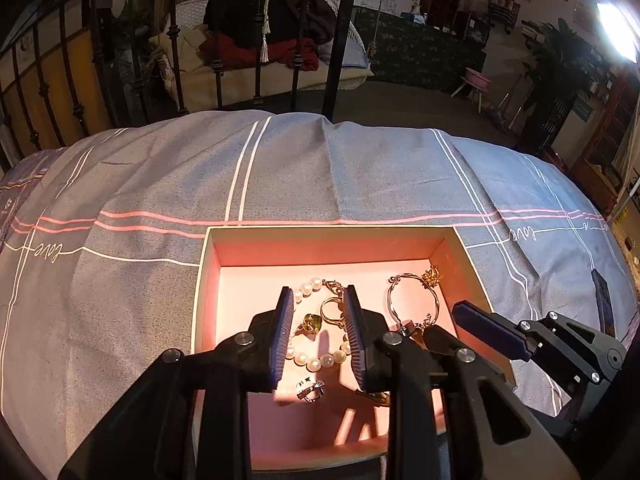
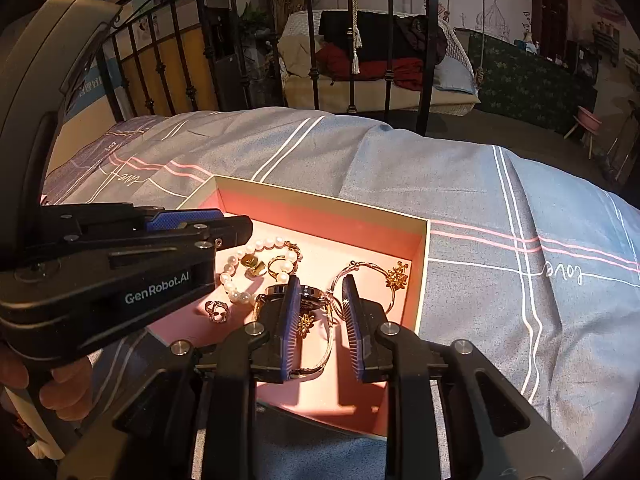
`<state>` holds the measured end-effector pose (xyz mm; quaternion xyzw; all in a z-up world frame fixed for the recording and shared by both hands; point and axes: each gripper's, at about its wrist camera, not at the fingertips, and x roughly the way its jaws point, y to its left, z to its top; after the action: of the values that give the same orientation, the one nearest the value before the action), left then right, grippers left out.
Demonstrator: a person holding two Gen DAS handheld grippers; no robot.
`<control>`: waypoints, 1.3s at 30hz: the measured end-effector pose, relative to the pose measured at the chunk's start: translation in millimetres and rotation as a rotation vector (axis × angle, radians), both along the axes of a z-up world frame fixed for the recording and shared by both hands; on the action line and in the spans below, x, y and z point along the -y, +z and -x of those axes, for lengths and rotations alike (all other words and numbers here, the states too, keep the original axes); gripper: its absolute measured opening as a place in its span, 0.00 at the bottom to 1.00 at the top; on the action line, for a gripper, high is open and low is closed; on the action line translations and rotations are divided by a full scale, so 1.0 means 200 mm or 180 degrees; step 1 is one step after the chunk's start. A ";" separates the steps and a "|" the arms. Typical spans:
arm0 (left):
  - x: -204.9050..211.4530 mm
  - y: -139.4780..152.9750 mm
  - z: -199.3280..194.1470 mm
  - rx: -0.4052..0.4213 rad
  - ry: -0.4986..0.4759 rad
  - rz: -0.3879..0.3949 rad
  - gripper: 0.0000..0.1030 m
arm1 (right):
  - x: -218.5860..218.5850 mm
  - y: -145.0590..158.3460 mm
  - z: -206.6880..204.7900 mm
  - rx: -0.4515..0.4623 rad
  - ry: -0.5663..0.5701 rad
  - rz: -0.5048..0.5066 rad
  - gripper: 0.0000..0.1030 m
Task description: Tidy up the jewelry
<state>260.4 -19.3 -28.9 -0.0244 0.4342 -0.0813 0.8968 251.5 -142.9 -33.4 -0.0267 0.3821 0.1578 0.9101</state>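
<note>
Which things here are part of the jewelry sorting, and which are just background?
Job items:
pink box
pearl bracelet
gold bangle
silver ring
green-stone ring
gold ring
watch
left gripper, open
right gripper, open

Just lying about:
grey bedspread
iron bed rail
clothes pile
pink stool

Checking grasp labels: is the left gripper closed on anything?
No. In the left wrist view the left gripper is open above the pearl bracelet in the pink box, holding nothing.
</note>
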 end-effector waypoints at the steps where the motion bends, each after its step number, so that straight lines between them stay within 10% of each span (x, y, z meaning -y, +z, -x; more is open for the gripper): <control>1: 0.00 0.01 0.01 0.0019 0.0006 -0.0015 0.35 | 0.00 0.00 0.01 0.0012 -0.0002 0.0000 0.38; 11: -0.04 0.09 0.16 0.0164 -0.0009 0.0079 0.62 | 0.00 0.06 0.18 0.0240 0.0007 0.0031 0.90; 27: -0.11 0.35 0.97 0.1699 0.0088 0.0083 0.86 | 0.22 0.25 0.86 0.1637 -0.0457 -0.0127 0.94; 39: -0.15 0.37 1.04 0.1754 0.0157 0.0026 0.89 | 0.26 0.34 0.98 0.1715 -0.0416 -0.0259 0.94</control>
<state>52.8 10.4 44.9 -0.0156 0.1728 -0.0647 0.9827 55.0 -194.2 34.1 -0.0064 0.1206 0.1012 0.9875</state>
